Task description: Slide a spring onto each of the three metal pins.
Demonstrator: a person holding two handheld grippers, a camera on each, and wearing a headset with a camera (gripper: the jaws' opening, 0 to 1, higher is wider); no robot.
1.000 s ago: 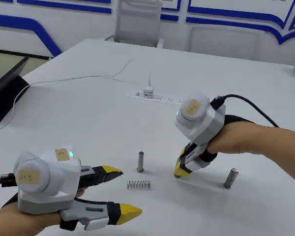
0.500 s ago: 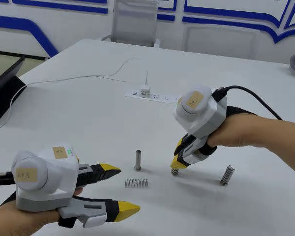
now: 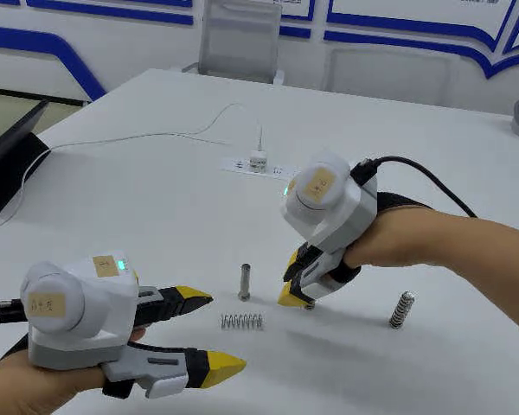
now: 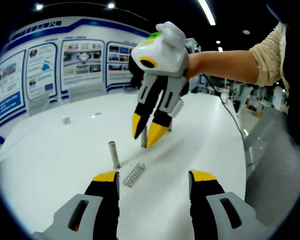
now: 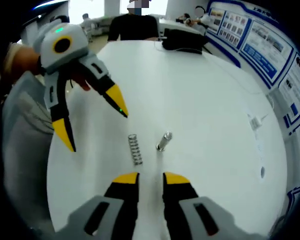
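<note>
A bare metal pin [image 3: 245,283] stands upright on the white table [image 3: 156,207], with a loose spring [image 3: 242,322] lying just in front of it. Right of them a second pin wearing a spring [image 3: 309,304] peeks out behind my right gripper [image 3: 294,296], whose jaws are narrowly open and hold nothing. A third sprung pin [image 3: 402,309] stands further right. My left gripper [image 3: 212,333] hovers open at the near left, pointing at the loose spring [image 4: 133,174] and bare pin [image 4: 113,154]. The right gripper view looks down on the same spring [image 5: 135,148] and pin [image 5: 163,141].
A white power strip [image 3: 259,164] with a plug and thin cable lies at mid-table. A dark monitor [image 3: 9,156] sits at the left edge and a chair [image 3: 238,39] beyond the far edge. A person sits at the far end in the right gripper view.
My right gripper has lifted off the middle sprung pin and drifted left toward the bare pin. The left gripper has stayed put and open.
</note>
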